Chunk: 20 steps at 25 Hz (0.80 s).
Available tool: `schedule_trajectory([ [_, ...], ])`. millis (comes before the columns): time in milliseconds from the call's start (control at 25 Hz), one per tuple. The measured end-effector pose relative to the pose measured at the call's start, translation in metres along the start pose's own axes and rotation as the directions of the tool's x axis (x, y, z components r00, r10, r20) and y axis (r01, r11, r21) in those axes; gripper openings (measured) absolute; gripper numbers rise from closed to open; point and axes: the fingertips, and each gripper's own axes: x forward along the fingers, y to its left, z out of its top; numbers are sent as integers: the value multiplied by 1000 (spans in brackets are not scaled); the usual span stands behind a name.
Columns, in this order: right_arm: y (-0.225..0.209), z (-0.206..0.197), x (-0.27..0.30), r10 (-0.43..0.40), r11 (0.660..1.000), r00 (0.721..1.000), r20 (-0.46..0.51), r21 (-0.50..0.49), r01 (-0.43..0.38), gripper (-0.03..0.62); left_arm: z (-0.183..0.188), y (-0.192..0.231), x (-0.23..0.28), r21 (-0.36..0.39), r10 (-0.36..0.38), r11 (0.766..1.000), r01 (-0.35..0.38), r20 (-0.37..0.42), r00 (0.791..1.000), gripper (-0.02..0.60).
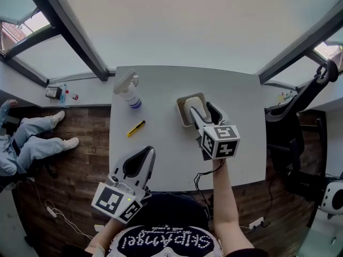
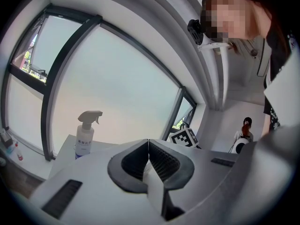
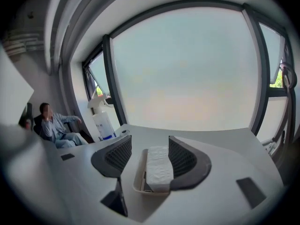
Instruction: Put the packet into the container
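Fingers [image 1: 215, 113] of the right gripper [image 1: 203, 111] stand apart over the container [image 1: 180, 111] on the desk [image 1: 161, 100] in the head view. The left gripper [image 1: 140, 157] is near the desk's front edge.

In the left gripper view its fingers [image 2: 161, 161] are pressed together, with nothing between them.

In the right gripper view the fingers are wide, and the white packet [image 3: 158, 168] lies in the container between them.

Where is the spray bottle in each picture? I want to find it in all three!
Head view: the spray bottle is at the table's far left corner.
Left gripper view: the spray bottle stands at the lower left, in front of the window.
Right gripper view: the spray bottle stands left of middle, beside the dark window post.
Shared landmark: the white table that it stands on.
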Motion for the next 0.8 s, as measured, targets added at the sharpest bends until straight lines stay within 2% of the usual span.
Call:
schedule_trajectory([
  [40,1,7,-6,-4,1000,1000,25,12,3,242,0,-1,0,1,-3,1000,3,0,1000,9],
  [80,1,14,-12,-21,1000,998,53,11,20,185,0,-3,0,2,-7,1000,7,1,1000,9],
  [120,0,21,-18,-44,999,996,81,0,45,92,0,-4,0,3,-11,1000,11,1,1000,9],
  [160,0,27,-23,-63,998,992,105,-16,65,44,0,-5,0,3,-15,1000,15,2,1000,9],
  [240,3,36,-30,-70,997,989,132,-34,75,44,0,-6,-1,5,-22,1000,22,2,1000,9],
  [800,29,65,-79,-56,998,968,243,8,56,40,1,-11,-5,16,-49,999,49,7,999,9],
])
